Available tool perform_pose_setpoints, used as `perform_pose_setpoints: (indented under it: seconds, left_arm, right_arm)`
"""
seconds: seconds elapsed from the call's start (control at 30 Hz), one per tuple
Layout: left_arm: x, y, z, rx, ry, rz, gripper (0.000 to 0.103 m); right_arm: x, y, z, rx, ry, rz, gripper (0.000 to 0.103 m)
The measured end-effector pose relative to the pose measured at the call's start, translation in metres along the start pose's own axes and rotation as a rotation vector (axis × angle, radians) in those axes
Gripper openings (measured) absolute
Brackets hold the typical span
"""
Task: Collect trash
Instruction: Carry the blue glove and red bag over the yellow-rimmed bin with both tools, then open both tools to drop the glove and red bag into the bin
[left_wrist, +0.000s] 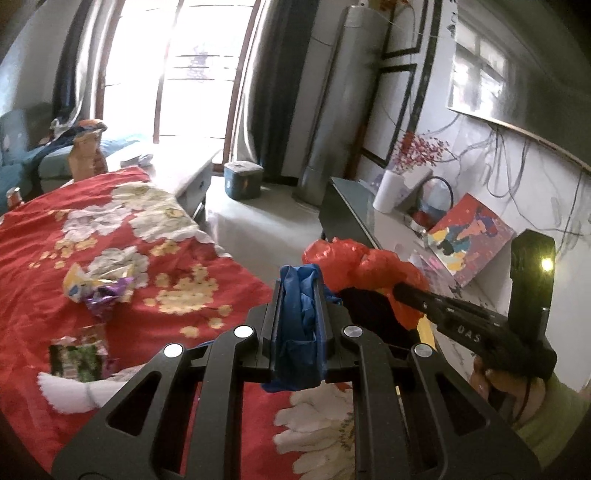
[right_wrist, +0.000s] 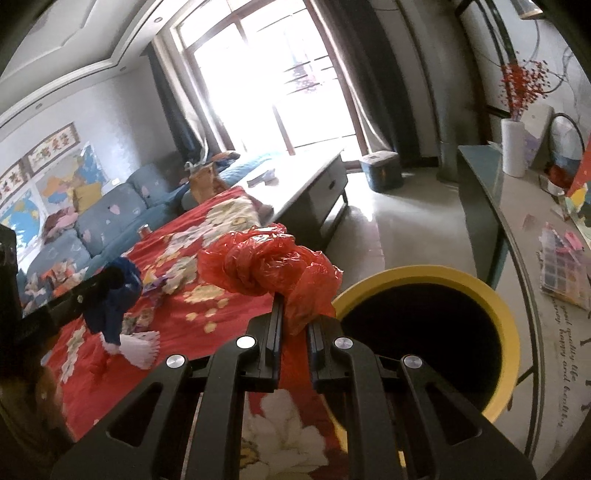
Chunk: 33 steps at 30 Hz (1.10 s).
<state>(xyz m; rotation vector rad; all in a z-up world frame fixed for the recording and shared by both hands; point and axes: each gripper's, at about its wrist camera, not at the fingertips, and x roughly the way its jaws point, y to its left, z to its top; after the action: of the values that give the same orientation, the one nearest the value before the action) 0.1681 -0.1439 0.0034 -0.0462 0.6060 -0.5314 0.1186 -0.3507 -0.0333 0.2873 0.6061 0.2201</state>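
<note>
Right wrist view first: closest to me, my right gripper (right_wrist: 293, 314) is clenched on a crumpled red plastic bag (right_wrist: 266, 264), whose bulk billows up and forward of the jaws. Just beside it, down and to the right, gapes the yellow-rimmed bin (right_wrist: 511, 314), its dark mouth open and unobstructed. That is the relation everything turns on: the bin lies immediately to the right of the red bag, so I judge my right hand the nearer one and a short swing that way puts the bag over the opening before I let go.

From my left wrist camera, my left gripper (left_wrist: 300, 295) is pinched tight on a wad of blue plastic (left_wrist: 301, 314), which runs lengthwise between the jaws and hangs out below. The right gripper and its red bag sit between my left one and the bin, of which only a sliver of yellow shows here, so the blue wad should probably go in second.

Farther out, on the red floral cloth (left_wrist: 155, 332), more trash waits: a crumpled purple and yellow wrapper (left_wrist: 99, 288) and a green packet (left_wrist: 77, 360), both well apart from either gripper. Beyond them stand a low table (left_wrist: 184, 173) and the bright window (left_wrist: 184, 66).
</note>
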Motion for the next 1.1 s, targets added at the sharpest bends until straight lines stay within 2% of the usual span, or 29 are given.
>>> perform_pose_setpoints:
  seconds: [0.63,1.1]
  left_arm:
    - [0.053,-0.058,-0.012,0.07,0.084,-0.084,0.01]
    - [0.093,-0.083,-0.029,0.113,0.166,-0.127,0.01]
  right_arm:
    - [-0.001,-0.072,-0.011,0.125,0.009,-0.121,0.011]
    - [0.006,-0.114,-0.024,0.21,0.046,-0.179,0.011]
